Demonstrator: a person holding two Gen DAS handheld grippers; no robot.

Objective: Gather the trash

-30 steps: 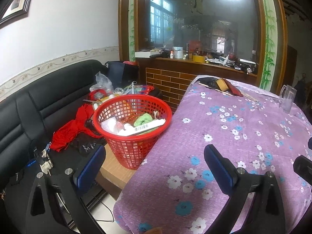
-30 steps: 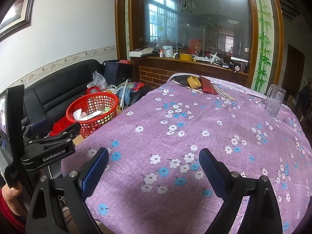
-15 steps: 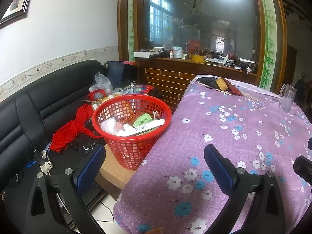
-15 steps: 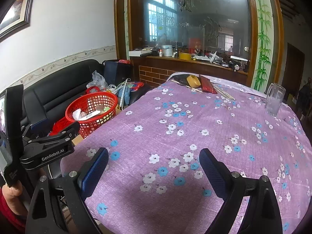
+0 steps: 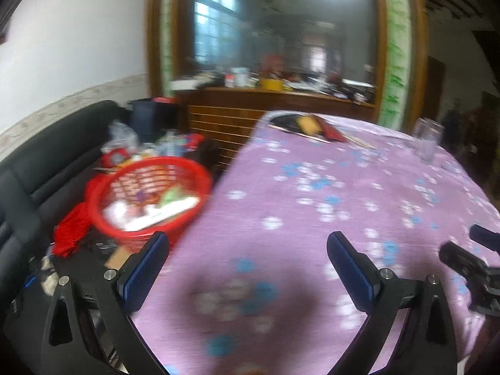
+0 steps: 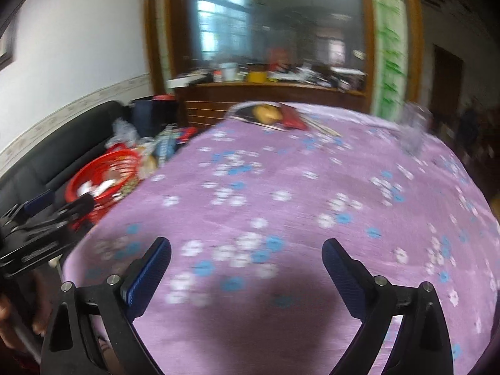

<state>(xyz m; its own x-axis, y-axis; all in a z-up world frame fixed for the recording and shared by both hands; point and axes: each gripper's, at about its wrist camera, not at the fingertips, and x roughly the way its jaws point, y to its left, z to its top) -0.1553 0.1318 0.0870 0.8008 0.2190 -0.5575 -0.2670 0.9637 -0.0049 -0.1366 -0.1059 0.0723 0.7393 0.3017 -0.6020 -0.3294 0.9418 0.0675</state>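
**Both claws swing over the cloth, nothing held**

The left claw (image 5: 247, 250) stands wide, blue pads apart, empty; the right claw (image 6: 247, 254) likewise gapes with nothing between its pads. Compared with half a second ago, both views are now smeared with motion blur and sit higher and further over the surface: the round surface under its purple flowered cloth (image 5: 328, 193) fills more of each view, and the red plastic mesh basket (image 5: 150, 193) has slid toward the left and nearer the left claw's pad. I judge the person is sweeping both tools to a new spot, perhaps hunting for remaining rubbish or finishing.

The basket sits left of the surface, in front of the black leather sofa (image 5: 47, 162), well filled with white paper, a green scrap and a long white wrapper. Far across the cloth lie a dark and red pile (image 6: 272, 115) and a clear glass mug (image 5: 426, 140); the blur hides whether any of that is trash.
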